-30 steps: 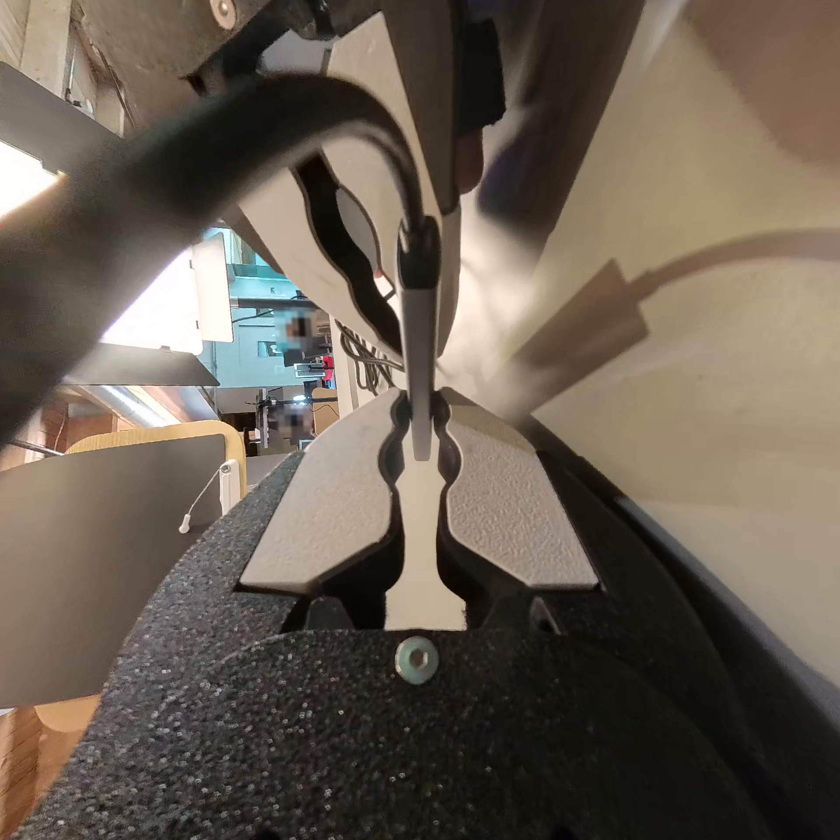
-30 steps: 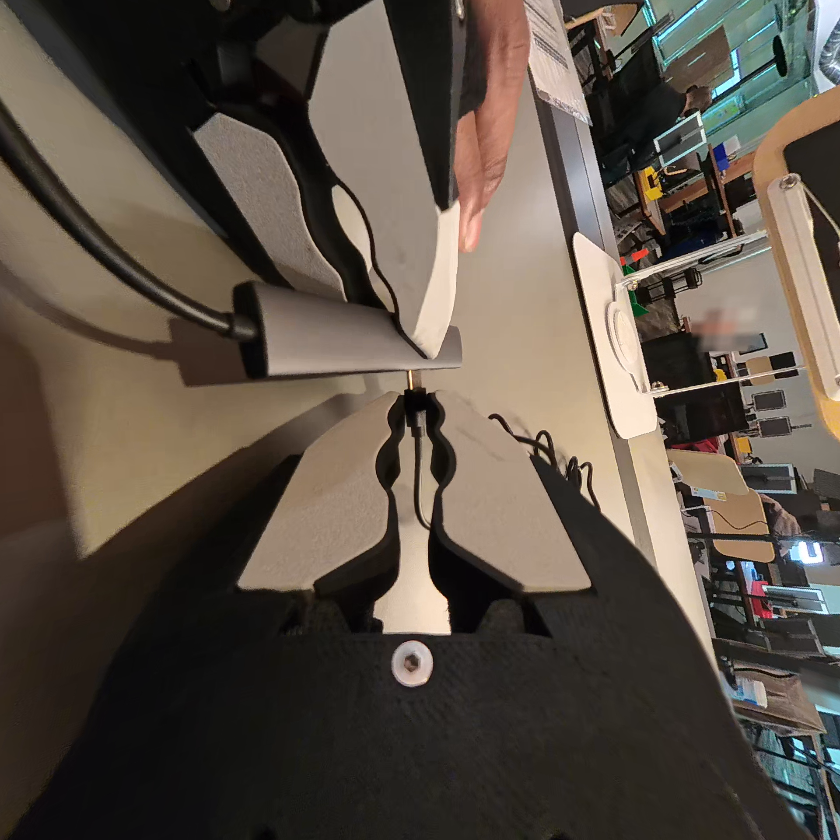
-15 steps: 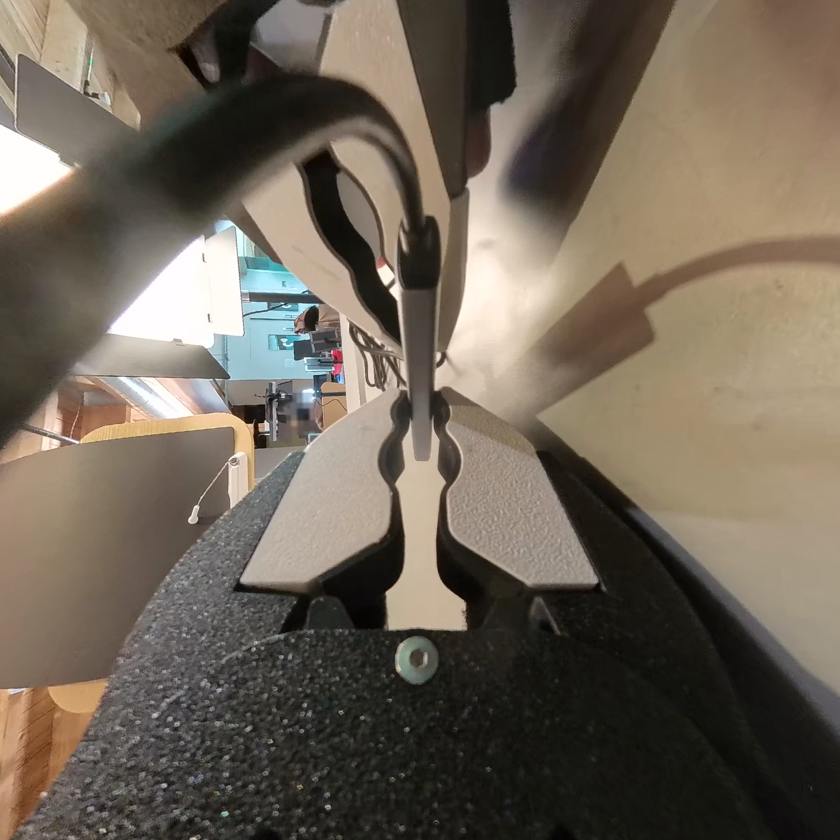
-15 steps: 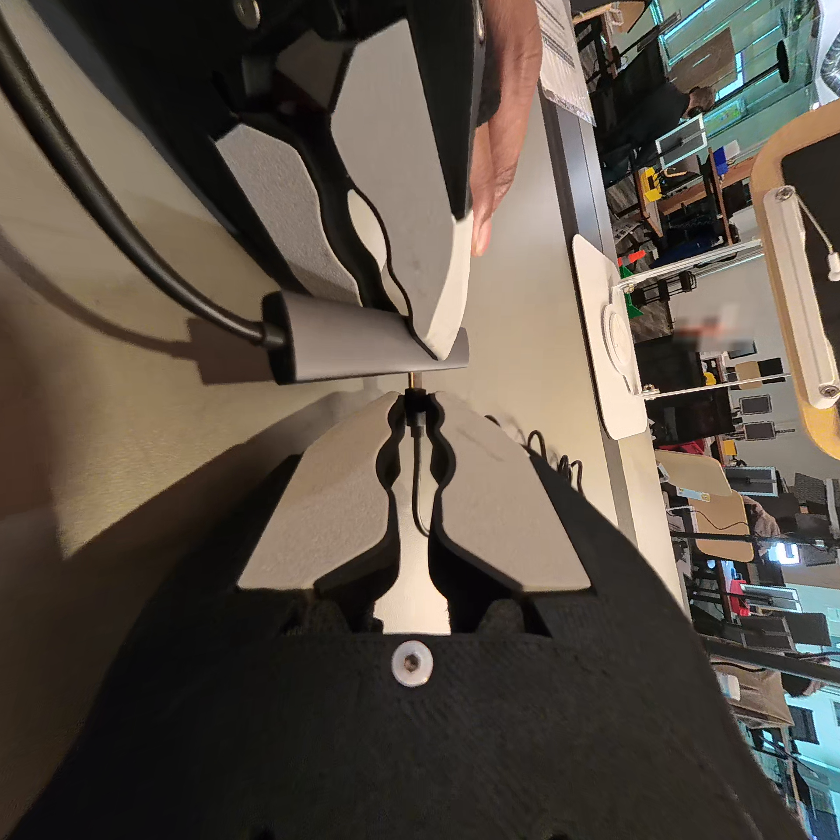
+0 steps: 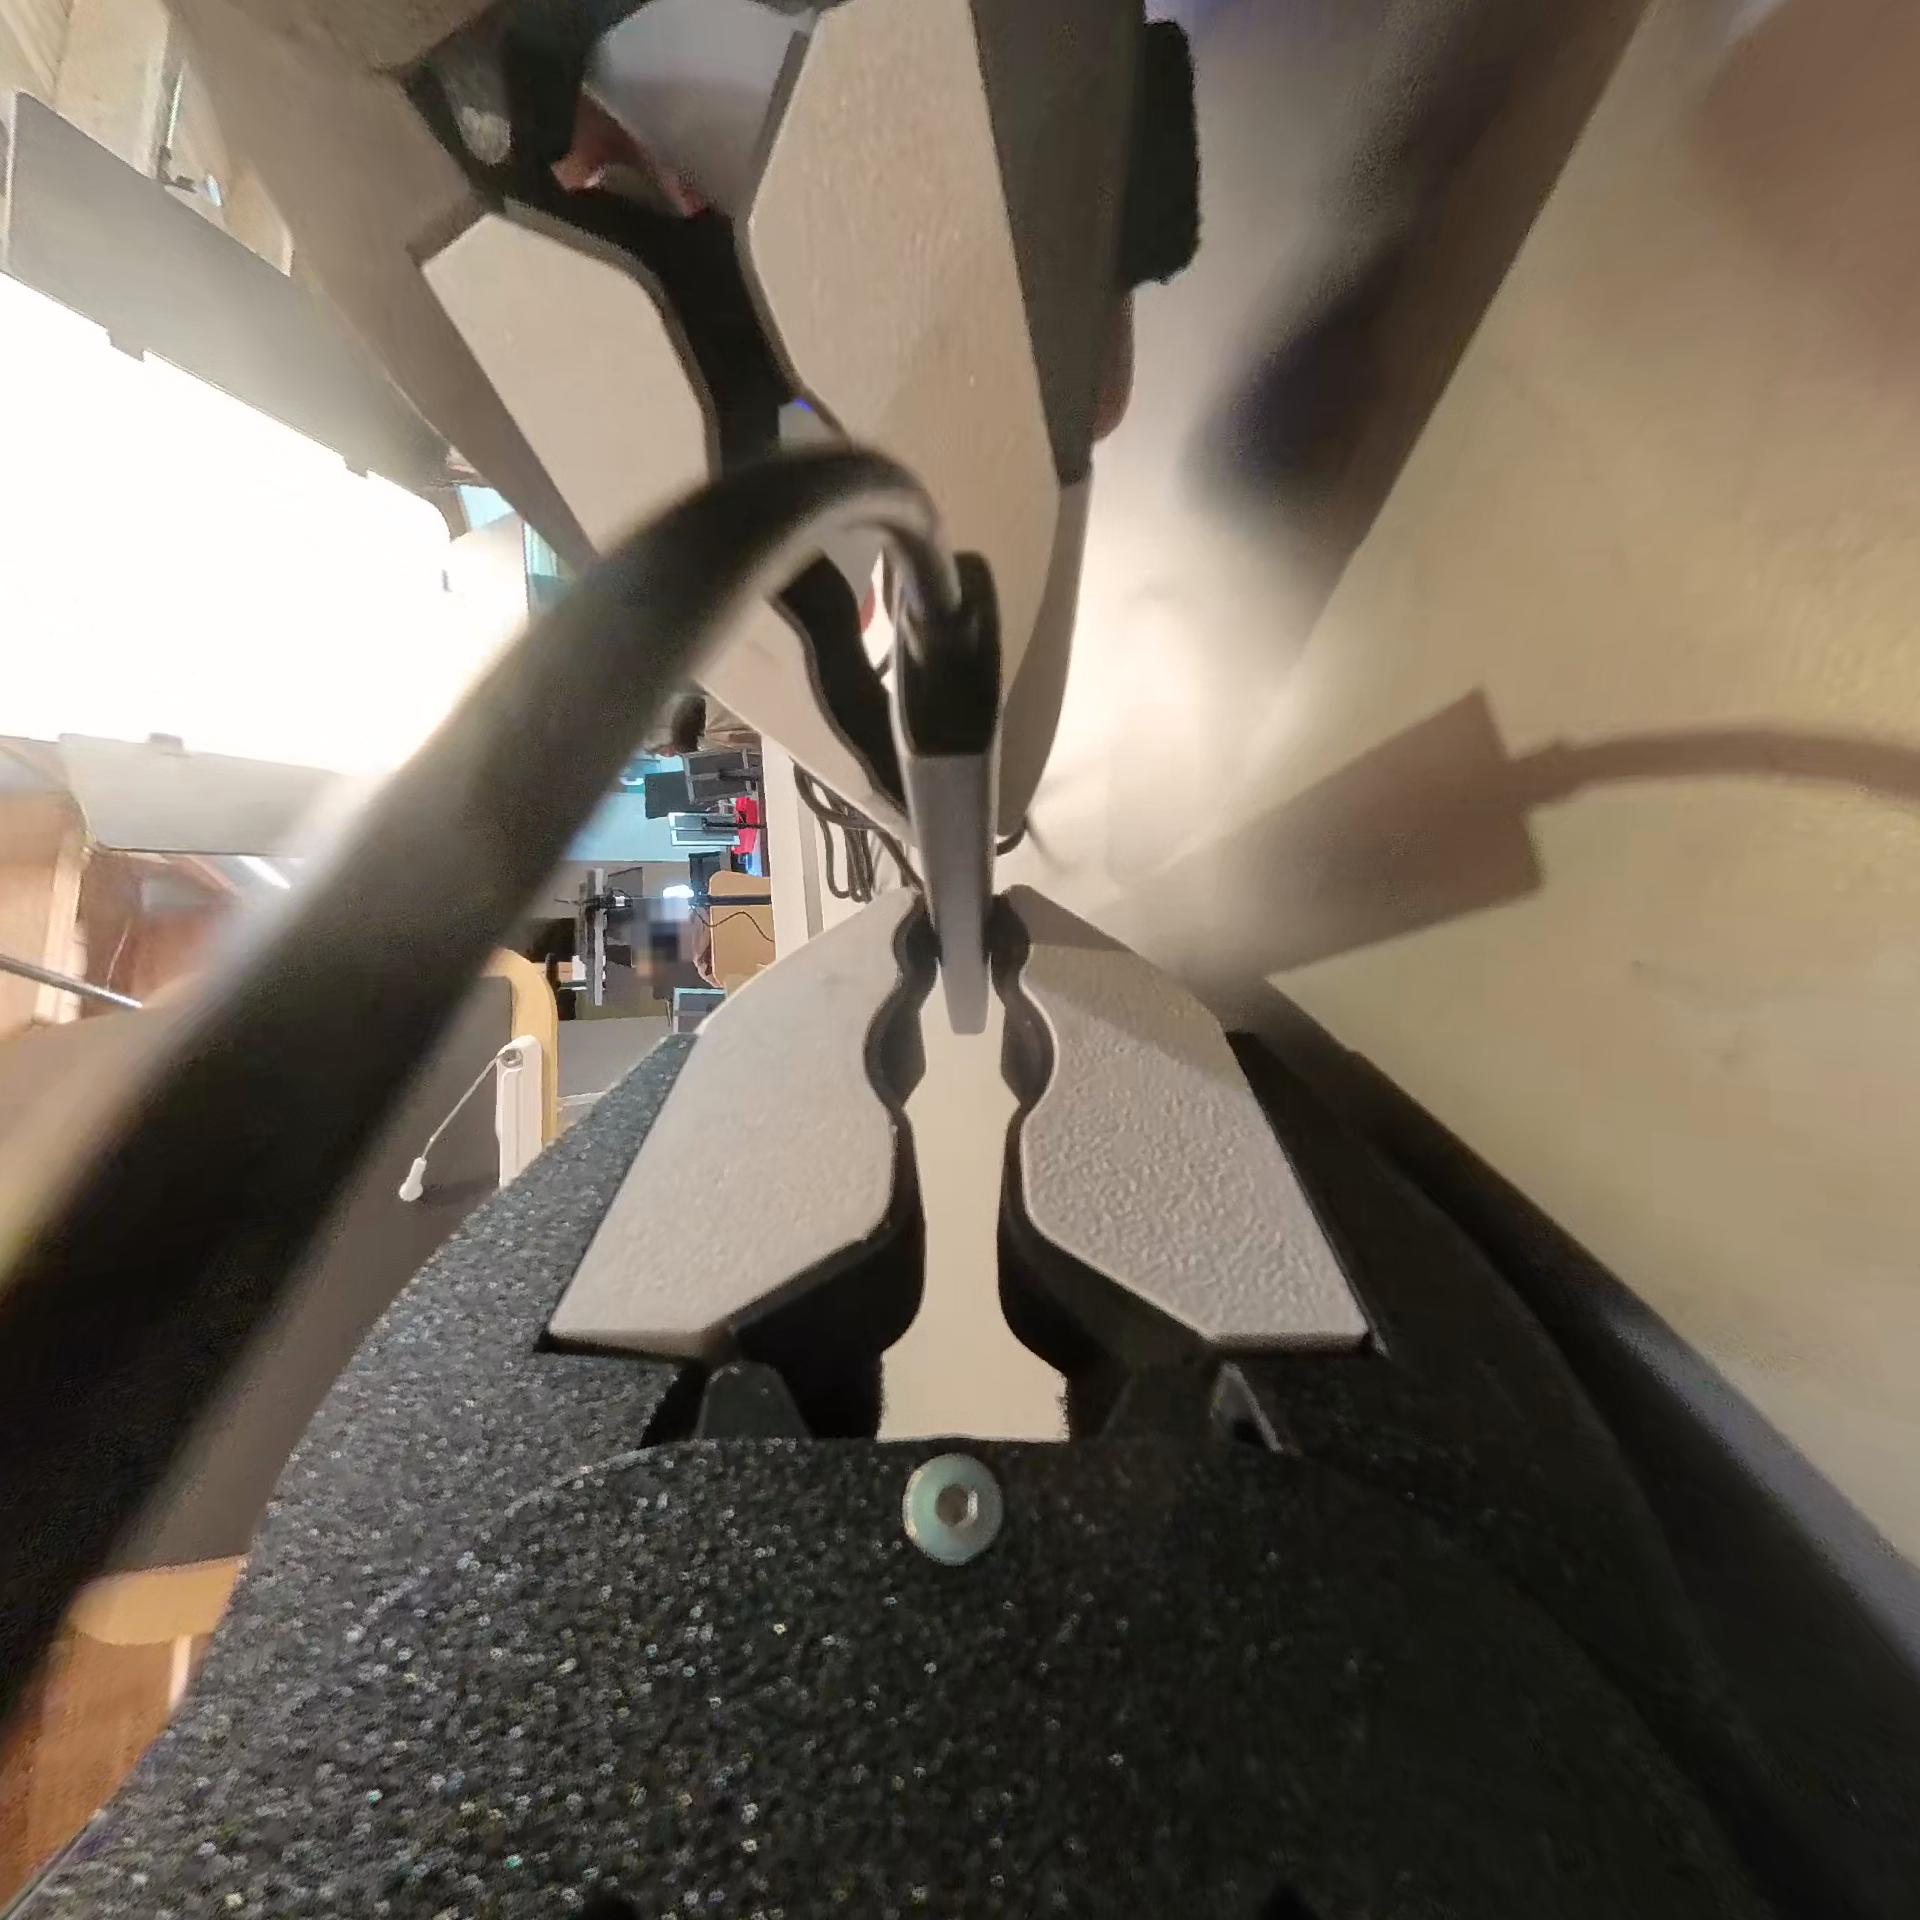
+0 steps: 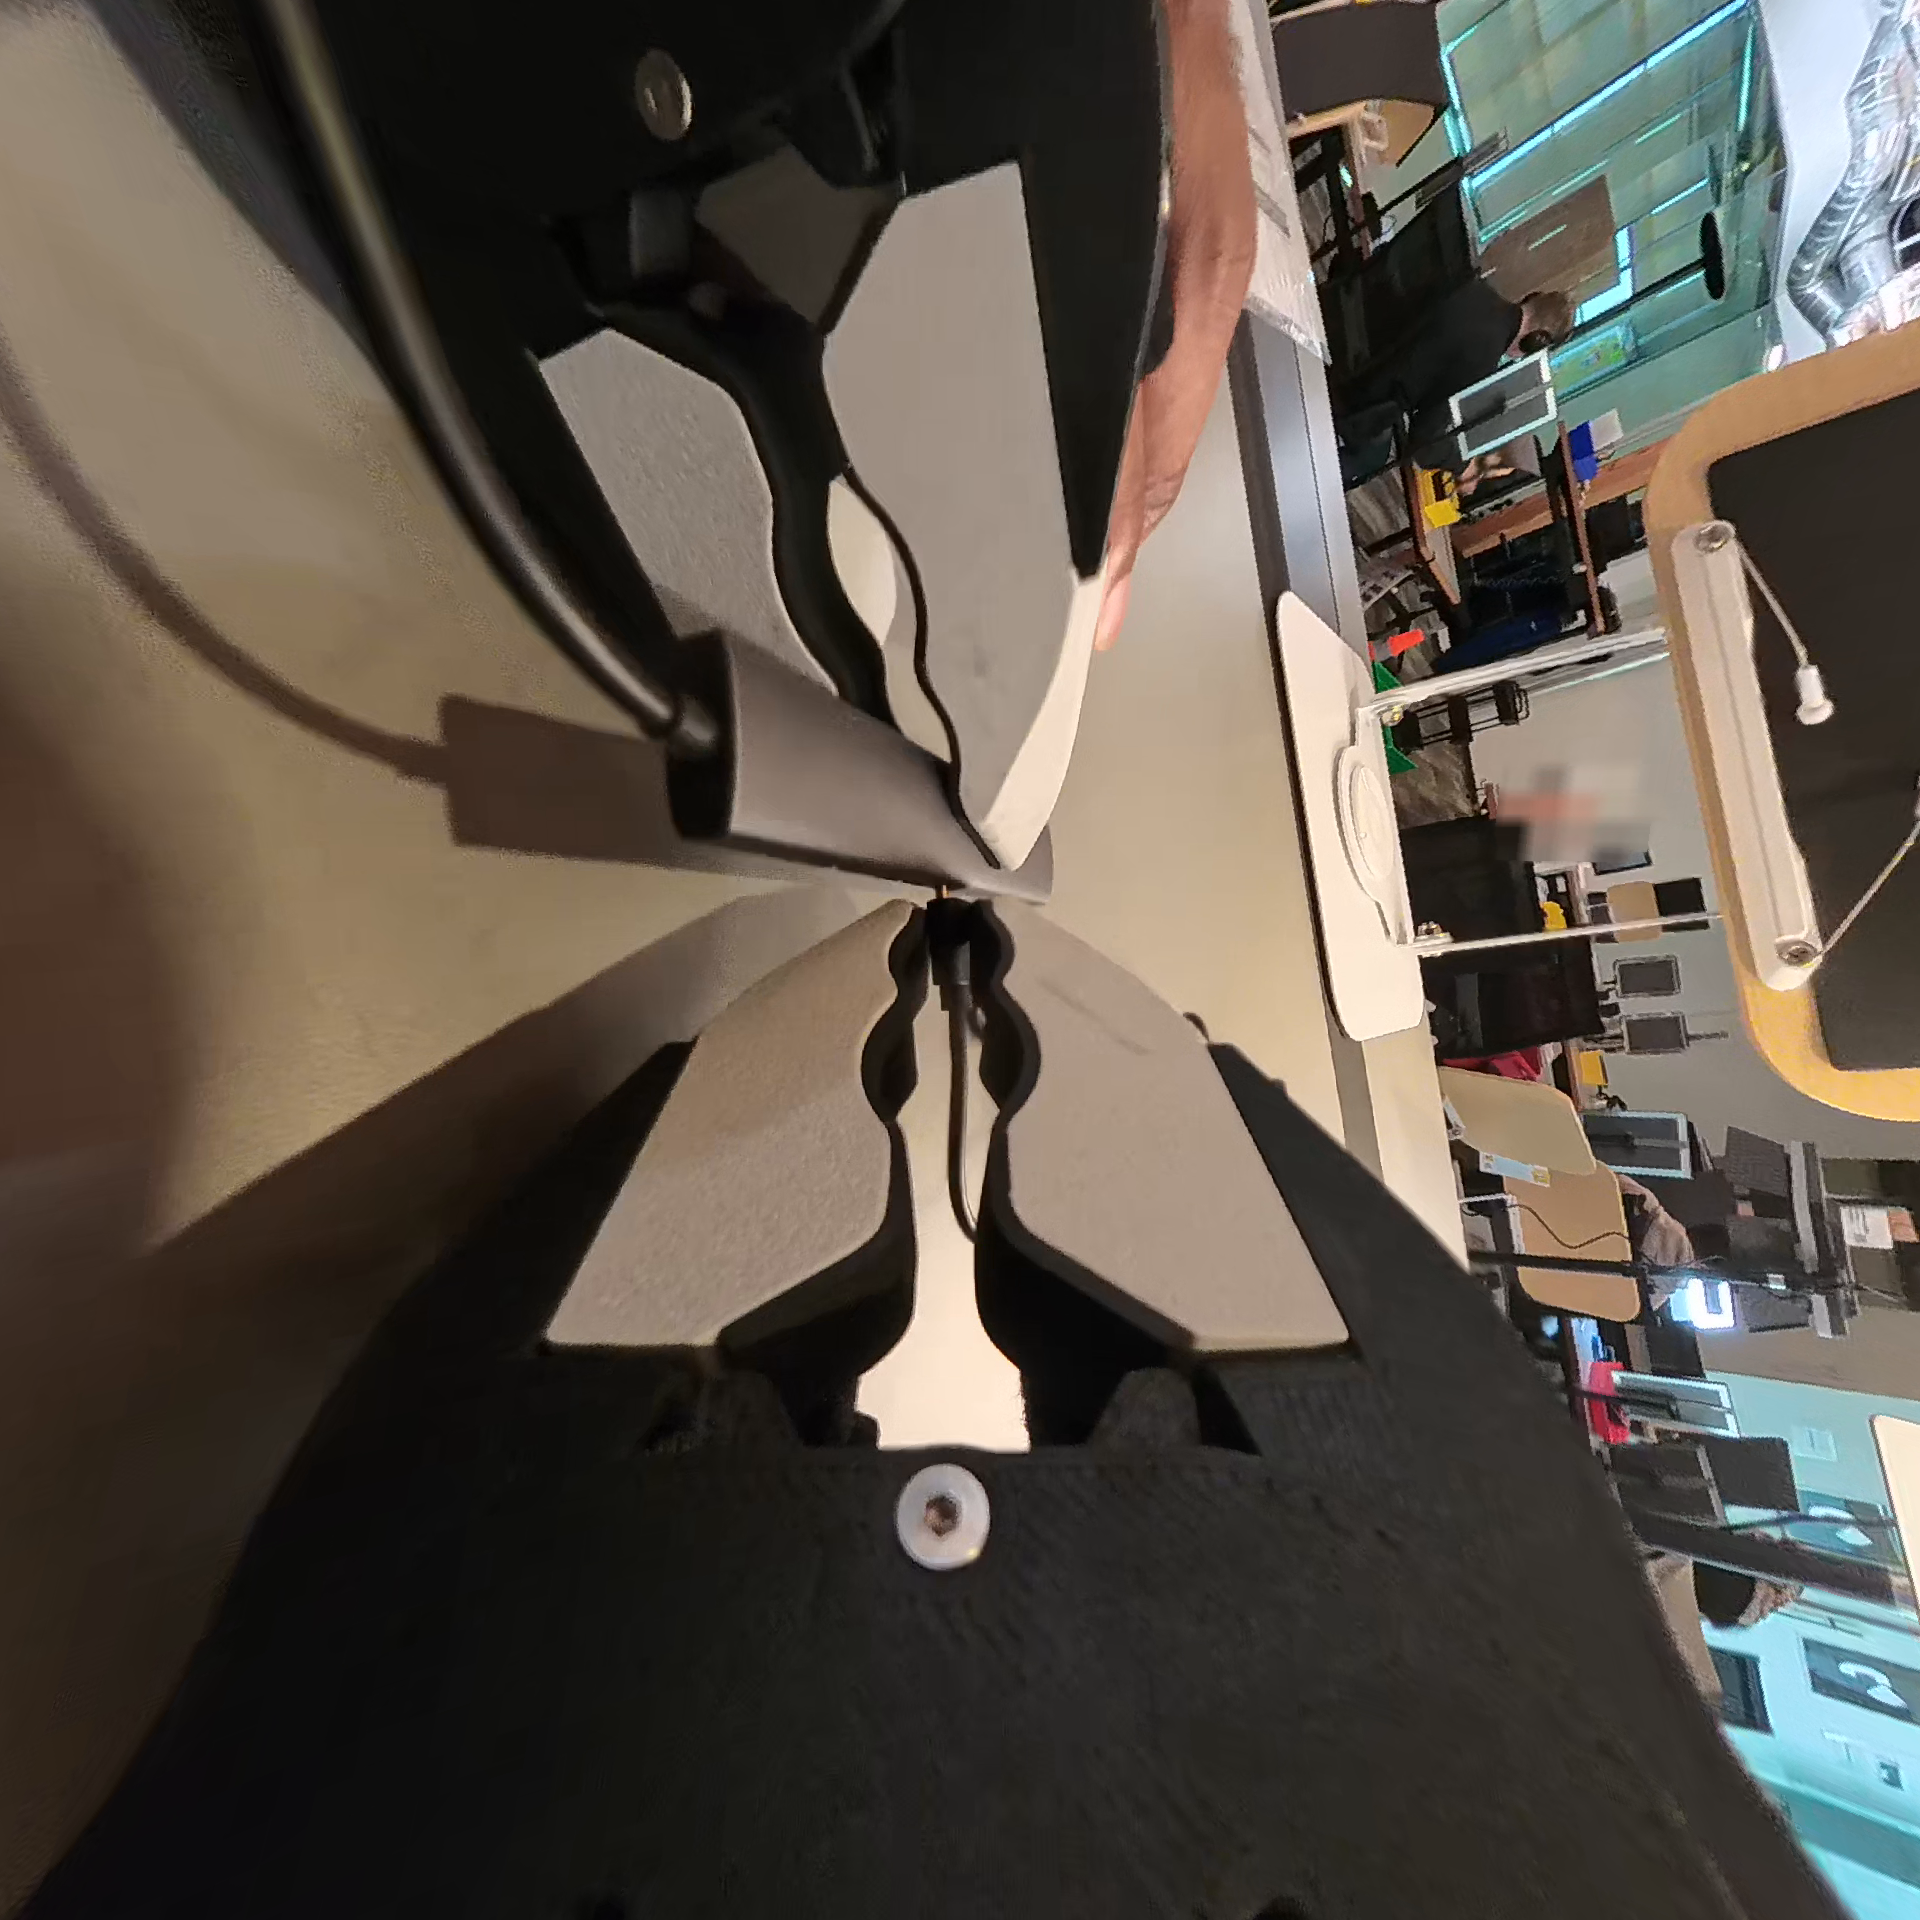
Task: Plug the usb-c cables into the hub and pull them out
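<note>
Now the left gripper point(image 5: 961, 935) pinches the grey hub point(image 6: 831, 779) above the table point(image 6: 260, 520), while the right gripper point(image 6: 951, 920) clamps the usb-c cable point(image 6: 961, 1091) plug at the hub's edge. Slight tilt could jam or bend the plug against the port.

Open workspace — desks point(image 6: 1538, 520), monitors point(image 6: 1652, 1138), workstations

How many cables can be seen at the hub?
2: the hub's own thick cable at its far end, and a thin usb-c cable in the right gripper. Others may be hidden.
</note>
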Demonstrator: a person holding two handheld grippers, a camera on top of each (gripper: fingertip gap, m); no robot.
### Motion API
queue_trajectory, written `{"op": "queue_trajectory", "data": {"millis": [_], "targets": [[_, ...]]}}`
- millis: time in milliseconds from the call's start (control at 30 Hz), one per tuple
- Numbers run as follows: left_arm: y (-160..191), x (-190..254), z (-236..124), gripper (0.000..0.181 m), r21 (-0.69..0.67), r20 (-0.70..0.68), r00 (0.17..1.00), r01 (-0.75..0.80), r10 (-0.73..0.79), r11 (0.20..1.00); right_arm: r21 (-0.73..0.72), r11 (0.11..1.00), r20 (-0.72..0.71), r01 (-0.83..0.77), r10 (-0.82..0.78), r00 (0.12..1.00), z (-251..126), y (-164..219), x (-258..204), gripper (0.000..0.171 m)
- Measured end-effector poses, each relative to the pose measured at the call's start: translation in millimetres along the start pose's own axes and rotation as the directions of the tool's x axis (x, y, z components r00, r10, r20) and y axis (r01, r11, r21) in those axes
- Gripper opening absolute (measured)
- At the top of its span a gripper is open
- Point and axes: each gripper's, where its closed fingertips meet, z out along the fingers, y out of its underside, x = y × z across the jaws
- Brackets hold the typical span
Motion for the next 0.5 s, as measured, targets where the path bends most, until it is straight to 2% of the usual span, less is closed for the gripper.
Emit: {"op": "queue_trajectory", "data": {"millis": [167,300,500], "targets": [[-1,-1,2,0.011,0.018,-0.003,0.999,0.044,-0.044,0.999,0.028,1.000,0.000,0.002,-0.002,1.000,-2,3,1,0.008],[7,-4,-1,0.010,-0.003,0.010,0.997,0.074,-0.074,0.997,-0.047,0.998,-0.040,0.031,-0.033,0.999,-1,18,7,0.008],[4,-4,-2,0.010,0.013,0.007,0.995,0.096,-0.096,0.995,-0.041,0.997,-0.087,0.062,-0.065,0.994,1,14,9,0.005]]}}
